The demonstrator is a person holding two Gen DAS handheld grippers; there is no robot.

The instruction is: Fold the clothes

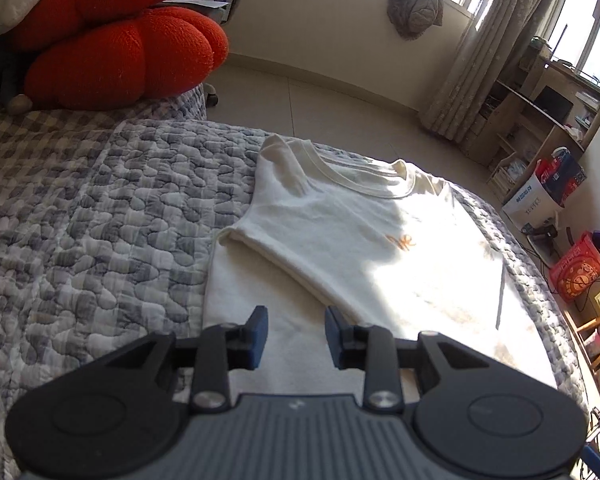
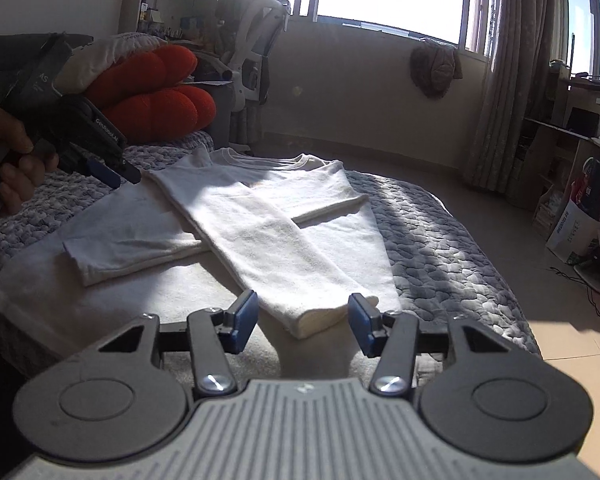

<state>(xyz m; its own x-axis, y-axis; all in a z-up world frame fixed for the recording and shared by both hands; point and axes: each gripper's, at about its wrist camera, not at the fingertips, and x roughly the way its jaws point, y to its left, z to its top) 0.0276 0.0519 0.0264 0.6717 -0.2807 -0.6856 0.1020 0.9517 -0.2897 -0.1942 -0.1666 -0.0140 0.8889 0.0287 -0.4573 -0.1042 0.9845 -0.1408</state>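
We found the white long-sleeved shirt (image 2: pixel 260 216) spread flat on the quilted grey bedspread (image 2: pixel 440 240), both sleeves already laid across its body. Our right gripper (image 2: pixel 303 316) hovered over the near end of the garment with its blue pads (image 2: pixel 242 316) released; the cuff end of one folded sleeve (image 2: pixel 320 320) lay ahead of and between the two fingers, nearer the right pad, and we could not tell whether that pad brushed the cloth, though nothing was pinched. Our left gripper (image 1: pixel 296 332) stood with its fingers parted and nothing clenched between them: the shirt's plain lower part showed through the gap, and the hem of the other folded sleeve (image 1: pixel 284 264) ran slantwise just beyond the fingertips. The ribbed collar (image 1: pixel 364 180) lay well ahead of those fingers, toward the far edge of the bed. From the right wrist view we saw the left gripper held in a hand (image 2: pixel 8 160) above the shirt's left shoulder, apart from the fabric. An orange cushion (image 1: pixel 116 48) sat far off to the left of both sets of fingers.
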